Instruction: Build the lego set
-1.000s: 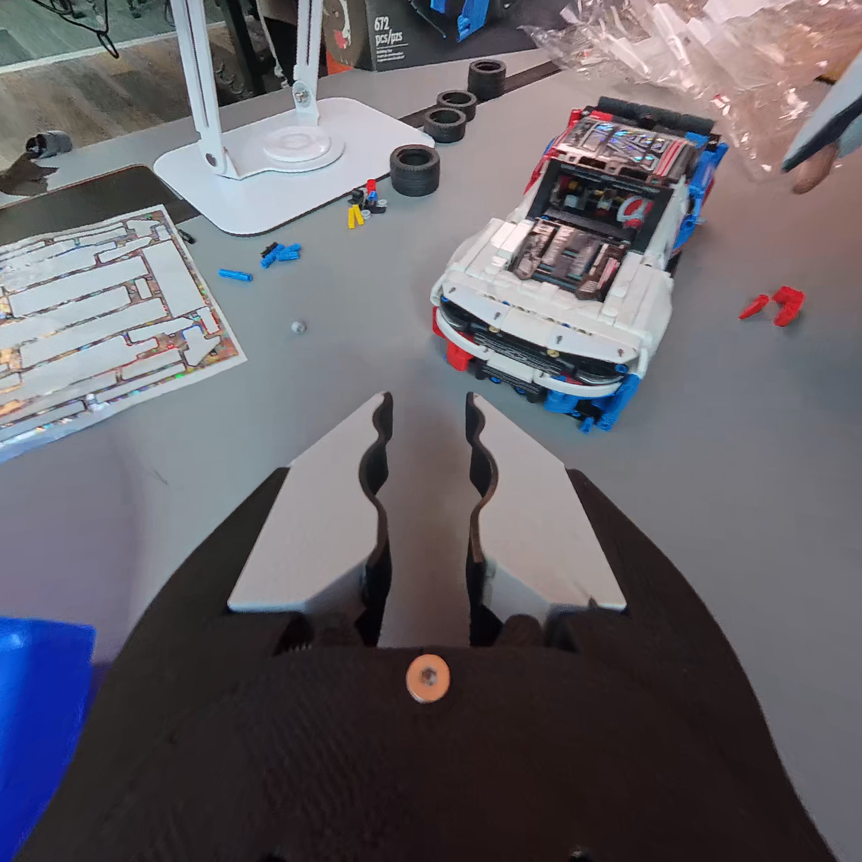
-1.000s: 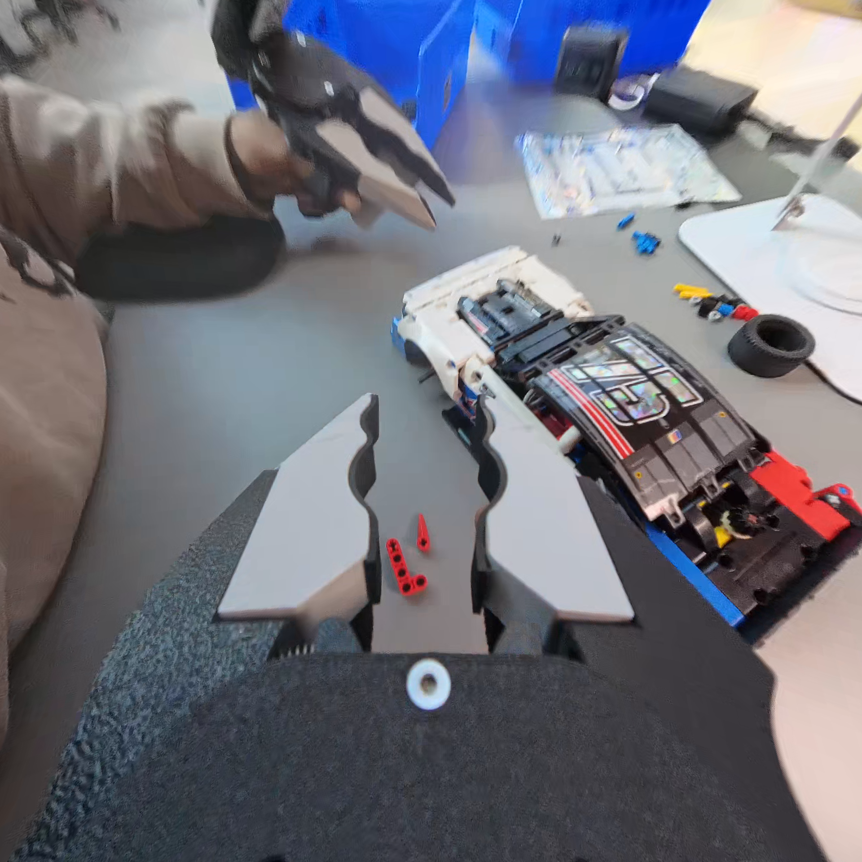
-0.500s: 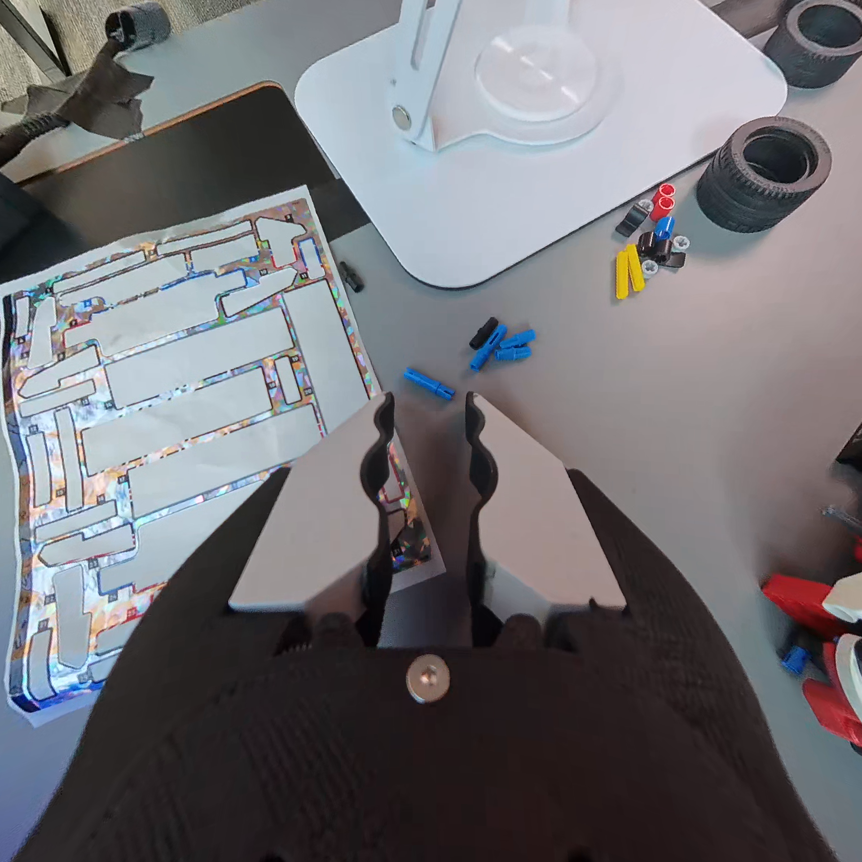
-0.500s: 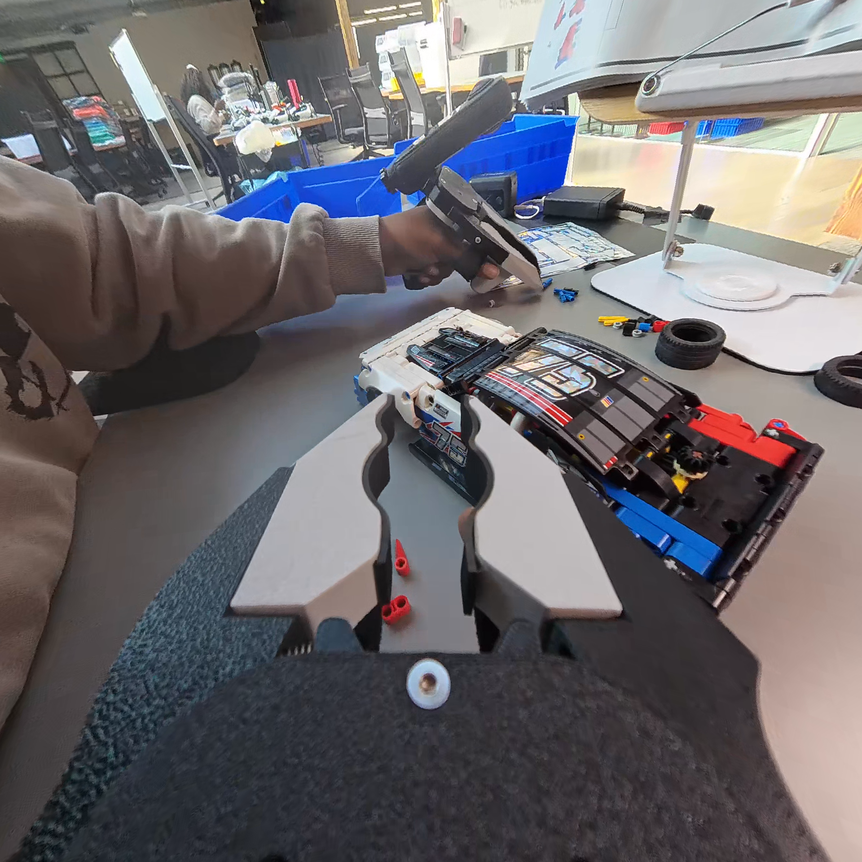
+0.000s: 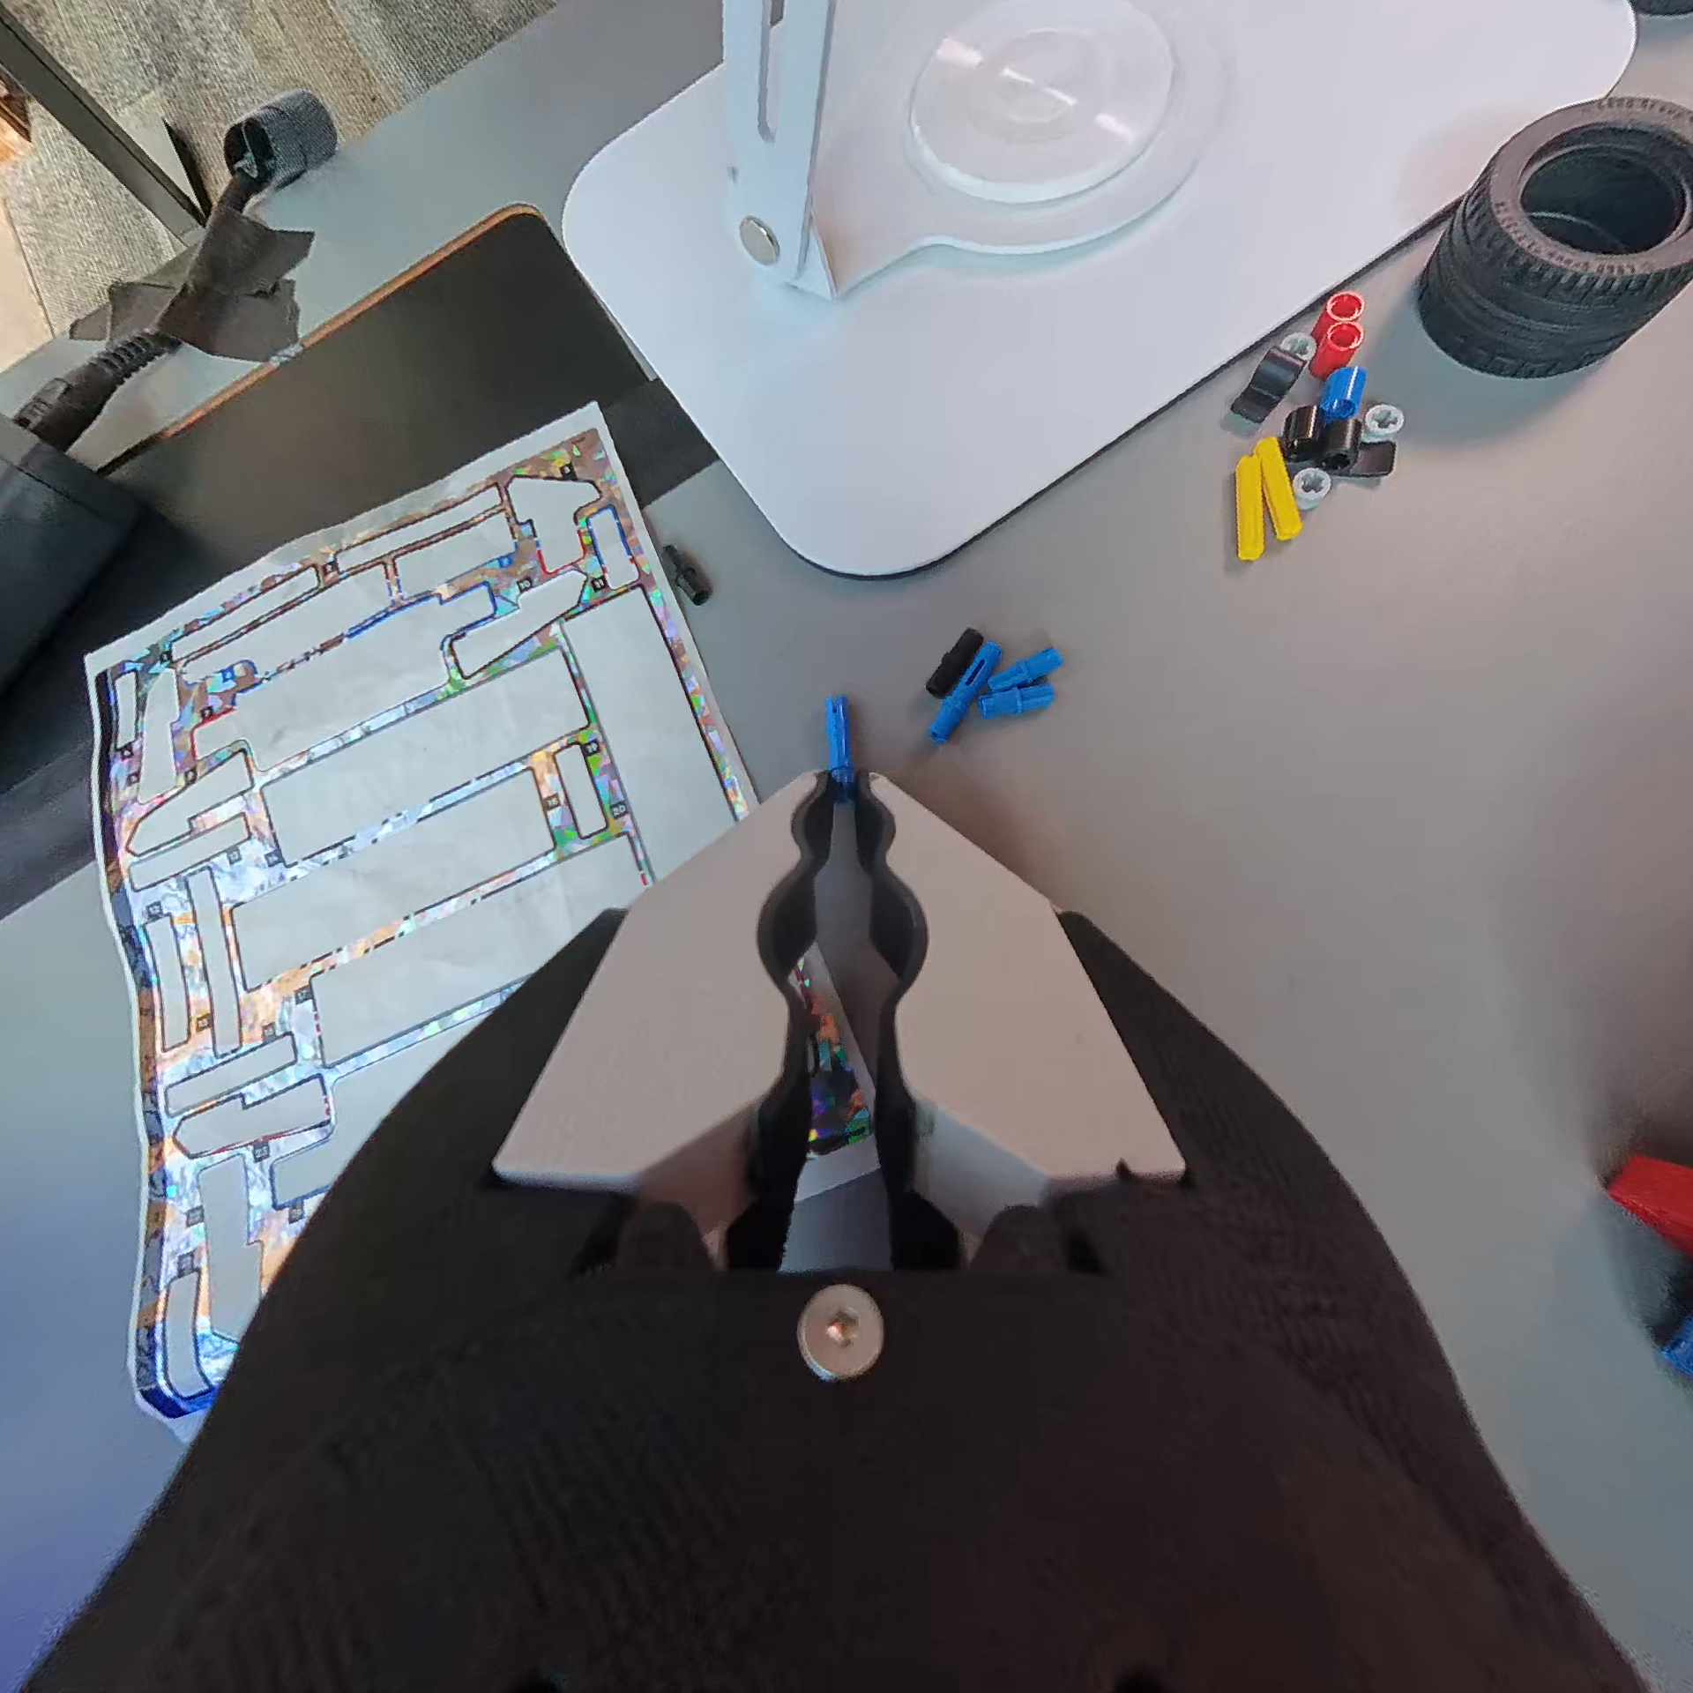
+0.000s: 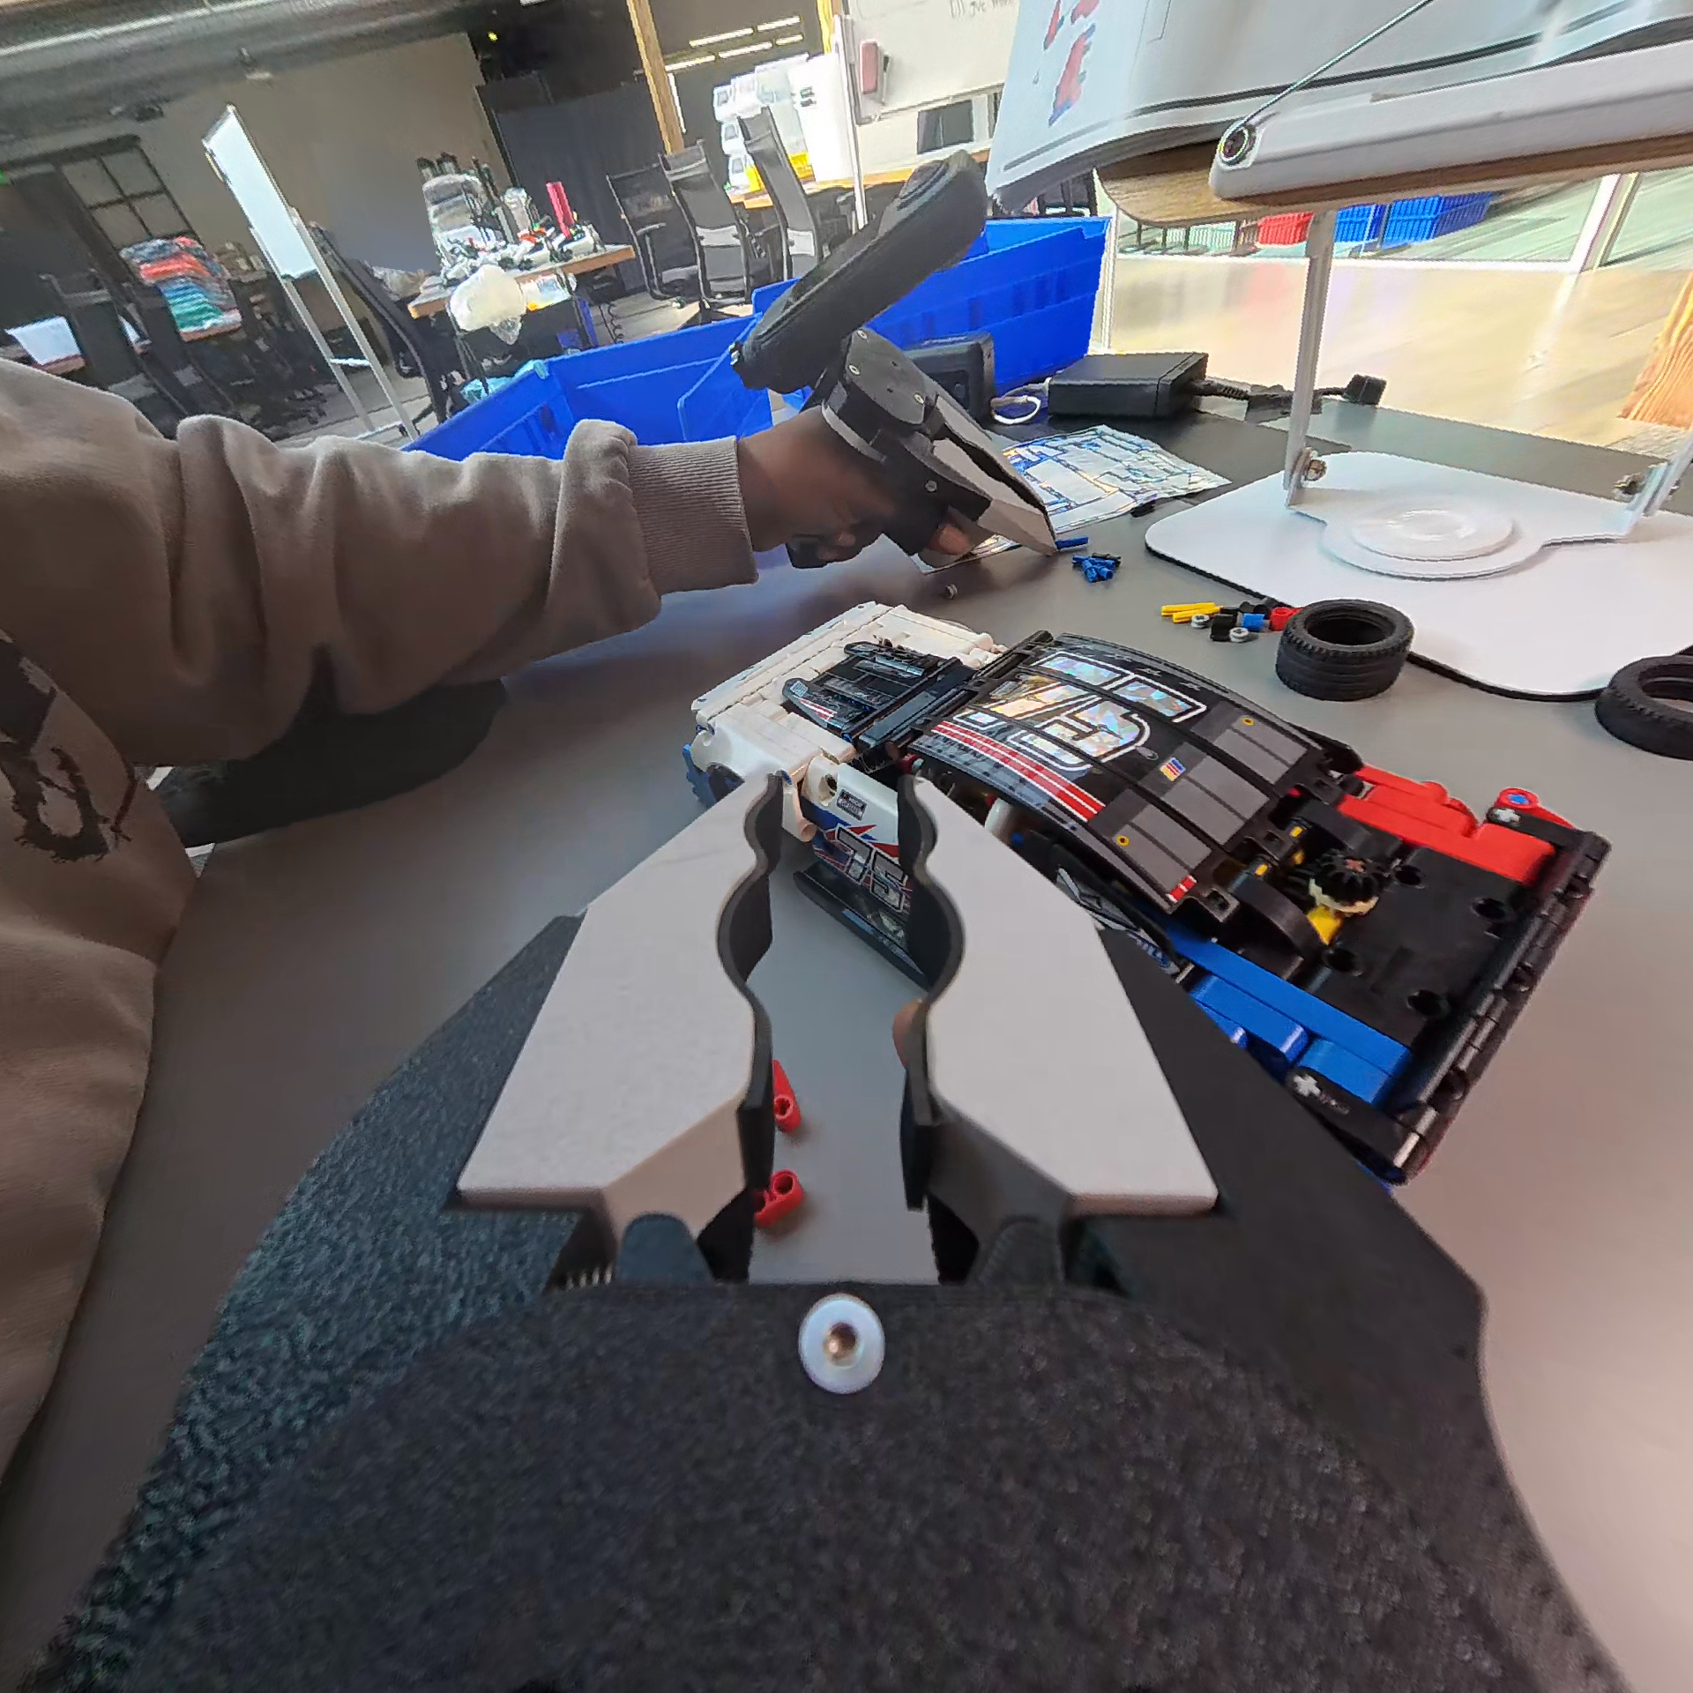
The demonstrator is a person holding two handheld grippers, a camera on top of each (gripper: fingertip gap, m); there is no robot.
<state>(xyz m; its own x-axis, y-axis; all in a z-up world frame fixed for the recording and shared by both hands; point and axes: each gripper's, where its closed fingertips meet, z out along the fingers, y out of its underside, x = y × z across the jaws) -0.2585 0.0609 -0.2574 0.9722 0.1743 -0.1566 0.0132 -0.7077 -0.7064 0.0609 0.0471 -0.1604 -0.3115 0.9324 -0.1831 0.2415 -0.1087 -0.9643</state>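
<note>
My left gripper (image 5: 841,786) is shut on one end of a small blue pin (image 5: 837,728), just right of the sticker sheet (image 5: 366,824). The pin sticks out forward from the tips. The left gripper also shows in the right wrist view (image 6: 1040,540), low over the grey table beyond the car. The lego car (image 6: 1145,824), white, black, blue and red, lies on the table without wheels. My right gripper (image 6: 838,797) is open and empty, close to the car's near side. Two small red pieces (image 6: 783,1104) lie on the table between its fingers.
More blue pins with a black one (image 5: 994,682) lie right of the held pin. A cluster of small yellow, red, blue and black parts (image 5: 1310,431) sits by a black tyre (image 5: 1567,266). A white stand base (image 5: 962,366) is behind. Blue bins (image 6: 641,394) stand at the back. About 35 centimeters separates my left fingertips from my right.
My left gripper swung left from the car to the loose pins beside the sticker sheet and closed on a blue pin, which turned forward. My right gripper tilted up by the car, still open.
</note>
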